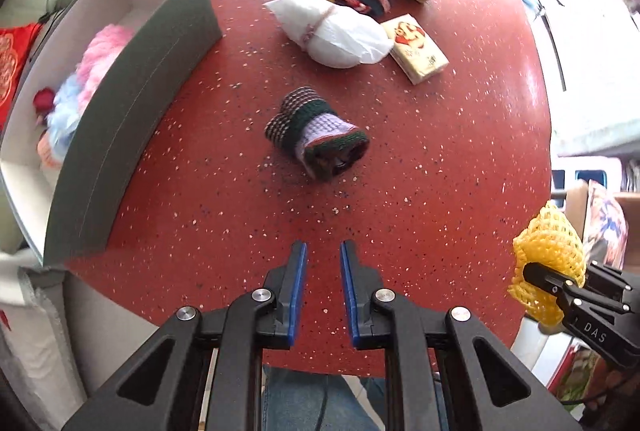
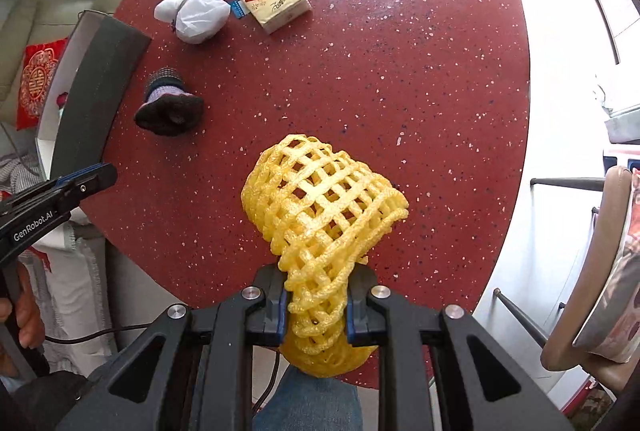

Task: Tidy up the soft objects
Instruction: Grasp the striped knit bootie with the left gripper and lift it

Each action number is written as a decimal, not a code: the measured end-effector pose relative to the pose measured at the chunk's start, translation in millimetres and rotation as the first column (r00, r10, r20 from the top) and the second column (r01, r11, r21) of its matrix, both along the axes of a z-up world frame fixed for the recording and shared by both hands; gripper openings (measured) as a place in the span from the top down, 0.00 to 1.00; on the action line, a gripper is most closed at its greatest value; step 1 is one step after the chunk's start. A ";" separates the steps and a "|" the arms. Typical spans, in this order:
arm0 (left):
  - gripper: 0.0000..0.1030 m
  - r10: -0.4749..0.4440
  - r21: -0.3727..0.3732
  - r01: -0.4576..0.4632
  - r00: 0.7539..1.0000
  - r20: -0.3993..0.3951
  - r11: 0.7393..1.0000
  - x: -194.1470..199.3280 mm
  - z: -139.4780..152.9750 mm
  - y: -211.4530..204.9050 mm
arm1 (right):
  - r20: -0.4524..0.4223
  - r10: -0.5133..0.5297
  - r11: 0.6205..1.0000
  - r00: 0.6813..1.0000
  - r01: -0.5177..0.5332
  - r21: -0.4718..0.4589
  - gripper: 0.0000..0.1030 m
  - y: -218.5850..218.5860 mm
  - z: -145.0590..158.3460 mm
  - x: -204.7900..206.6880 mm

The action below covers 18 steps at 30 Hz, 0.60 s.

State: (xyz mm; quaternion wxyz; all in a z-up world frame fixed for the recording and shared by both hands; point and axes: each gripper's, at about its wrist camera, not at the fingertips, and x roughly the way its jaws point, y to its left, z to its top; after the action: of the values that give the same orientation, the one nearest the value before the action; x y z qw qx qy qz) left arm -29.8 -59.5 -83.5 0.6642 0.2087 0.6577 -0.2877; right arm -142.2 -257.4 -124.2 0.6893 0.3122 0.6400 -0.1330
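Only the right wrist view shows the right gripper (image 2: 316, 305) clamping yellow foam net (image 2: 324, 207); left gripper (image 1: 324, 259) closed, empty.

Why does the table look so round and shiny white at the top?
Both wrist views use fisheye lenses, bending the red table into a bulge; in the right wrist view, window glare whitens its far edge, while the yellow foam net stays sharp; in the left wrist view the grey box curves too.

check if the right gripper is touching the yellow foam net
Touching. The right wrist view shows the right gripper with both pads pressed into the yellow foam net, which is pinched narrow between them and lifted off the red table.
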 end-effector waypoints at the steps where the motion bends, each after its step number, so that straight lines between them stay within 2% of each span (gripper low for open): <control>1: 0.81 0.014 -0.001 -0.014 1.000 0.002 1.000 1.9 3.8 2.2 | 0.005 0.007 1.000 1.000 -0.007 -0.003 0.79 -0.7 5.6 -5.5; 4: 0.78 0.051 0.012 -0.052 0.998 0.046 0.999 7.9 3.9 -2.3 | 0.022 0.023 1.000 0.999 -0.023 -0.011 0.79 -2.8 11.4 -8.6; 5: 0.70 0.061 0.014 -0.062 0.997 0.057 0.998 13.3 7.1 -0.4 | 0.026 0.024 1.000 0.999 -0.023 -0.014 0.79 -4.4 14.3 -12.2; 6: 0.46 0.087 0.009 -0.088 0.994 0.062 0.996 19.7 5.7 -1.8 | 0.029 0.022 1.000 0.999 -0.022 -0.018 0.79 -7.0 16.6 -14.1; 8: 0.12 0.153 -0.007 -0.152 0.987 0.059 0.988 31.8 -3.0 -6.6 | 0.035 0.012 1.000 0.999 -0.012 -0.019 0.79 -15.0 22.8 -25.6; 9: 0.12 0.197 -0.014 -0.197 0.979 0.058 0.980 40.5 -7.2 -8.6 | 0.034 0.003 1.000 0.999 -0.002 -0.019 0.79 -16.9 24.7 -29.1; 11: 0.12 0.277 0.011 -0.277 0.961 0.003 0.961 58.6 -23.4 -13.5 | 0.026 -0.020 1.000 0.999 0.021 -0.018 0.79 -20.3 25.7 -35.7; 14: 0.12 0.405 0.057 -0.402 0.910 -0.086 0.914 83.1 -54.7 -18.6 | 0.002 -0.049 0.999 0.999 0.049 -0.021 0.79 -22.9 25.3 -46.7; 16: 0.12 0.439 0.089 -0.431 0.891 -0.115 0.898 91.5 -74.3 -23.4 | -0.021 -0.057 0.998 0.998 0.057 -0.029 0.79 -23.0 25.3 -53.4; 18: 0.13 0.432 0.133 -0.417 0.892 -0.130 0.899 94.6 -96.7 -32.5 | -0.042 -0.057 0.997 0.997 0.055 -0.044 0.79 -21.5 24.6 -58.1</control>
State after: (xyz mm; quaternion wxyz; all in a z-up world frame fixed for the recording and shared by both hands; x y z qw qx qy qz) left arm 64.7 -92.0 -180.2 0.6458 0.0702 0.7512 -0.1172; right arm -200.2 -278.9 -99.7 0.6779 0.3122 0.6427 -0.1730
